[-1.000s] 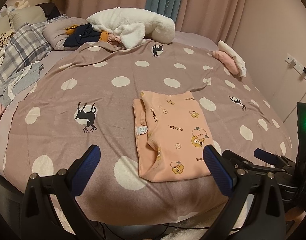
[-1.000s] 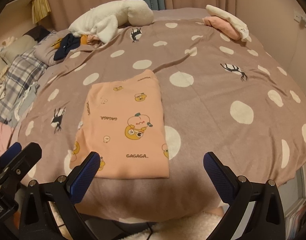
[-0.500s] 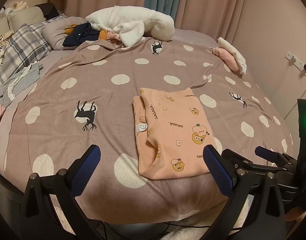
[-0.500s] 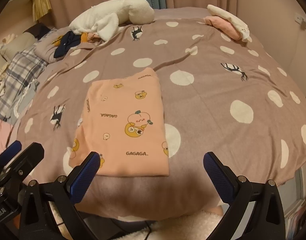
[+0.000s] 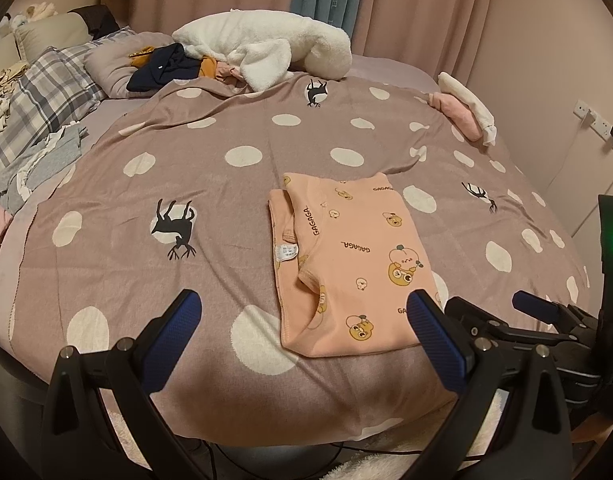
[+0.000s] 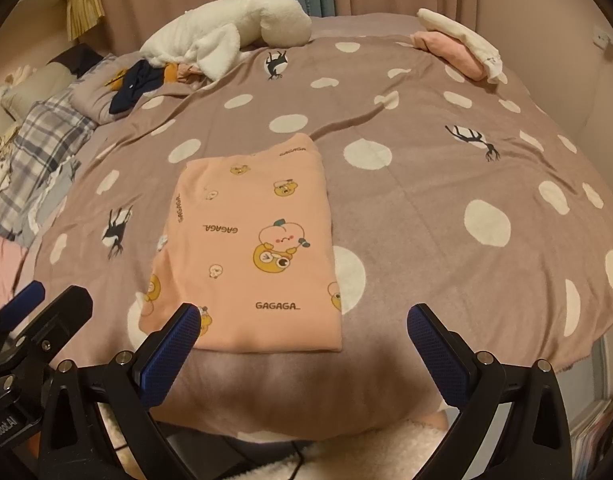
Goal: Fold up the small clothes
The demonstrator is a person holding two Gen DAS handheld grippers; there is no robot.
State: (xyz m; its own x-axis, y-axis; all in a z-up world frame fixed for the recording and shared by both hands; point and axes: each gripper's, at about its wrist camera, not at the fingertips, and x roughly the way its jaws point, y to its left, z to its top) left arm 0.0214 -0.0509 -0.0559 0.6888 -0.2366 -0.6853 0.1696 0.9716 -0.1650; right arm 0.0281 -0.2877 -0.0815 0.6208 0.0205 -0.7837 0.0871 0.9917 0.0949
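Left gripper (image 5: 304,314): blue pads spread wide, nothing between 'em, hovering over the near edge of the bed. Its right fingertip (image 5: 424,312) overlaps the near-right corner of the shirt in the left wrist view, can't tell if it touches. Right gripper (image 6: 304,326): same story, pads wide apart, empty, its left fingertip (image 6: 182,326) sits over the shirt's near edge in view, contact unclear. From the left cam the right gripper shows at the far right as a black frame w/ a blue tip, just beside the left one.

Peach shirt (image 6: 258,248) lies flat on the blanket, folded into a neat rectangle, near the front edge, slightly left of centre from the right cam. Cartoon prints and "GAGAGA" lettering on top. From the left cam (image 5: 346,256) the left side shows stacked layers, a small white label and a sleeve hem poking out.

Under it: mauve blanket (image 6: 426,208) w/ cream dots and black deer shapes, a few creases behind the shirt.

Further back: white fluffy bundle (image 5: 266,48) at the far edge, dark and orange clothes heap (image 5: 170,66) beside it, folded pink-and-white pile (image 5: 466,108) at far right, well apart from the shirt. Plaid pillow (image 5: 46,104) far left. Pink curtains (image 5: 426,12) behind, teal strip in the middle.
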